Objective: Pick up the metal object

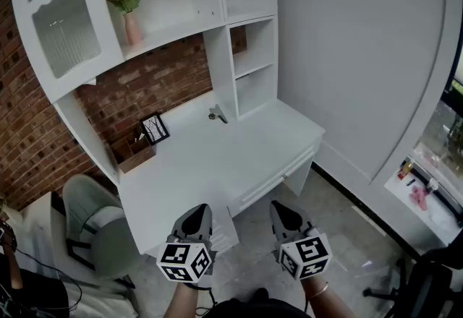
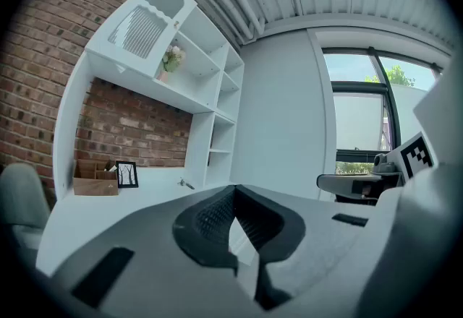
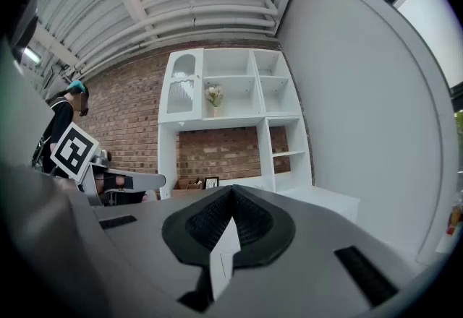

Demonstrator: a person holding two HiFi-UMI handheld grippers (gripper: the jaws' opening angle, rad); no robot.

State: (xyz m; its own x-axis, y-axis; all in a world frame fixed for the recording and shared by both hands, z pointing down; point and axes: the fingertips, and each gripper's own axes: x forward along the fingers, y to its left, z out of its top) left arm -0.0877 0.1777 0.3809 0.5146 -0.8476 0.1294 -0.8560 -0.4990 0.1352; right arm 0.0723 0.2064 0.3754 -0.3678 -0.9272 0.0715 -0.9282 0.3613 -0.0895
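The metal object (image 1: pixel 217 115) is small and silvery and lies on the white desk (image 1: pixel 217 157), far back beside the shelf column. In the left gripper view the metal object (image 2: pixel 187 183) is a tiny shape on the desktop, far ahead. My left gripper (image 1: pixel 195 219) and right gripper (image 1: pixel 286 214) hang side by side in front of the desk's near edge, well short of the object. Both are shut with nothing between the jaws. Their tips meet at a point in the left gripper (image 2: pixel 233 197) and right gripper (image 3: pixel 231 194) views.
A cardboard box (image 1: pixel 136 154) and a small picture frame (image 1: pixel 155 129) stand at the desk's back left. A pink vase with flowers (image 1: pixel 129 16) is on the hutch shelf. A grey chair (image 1: pixel 94 226) stands left of the desk. A drawer front (image 1: pixel 275 179) runs along the near edge.
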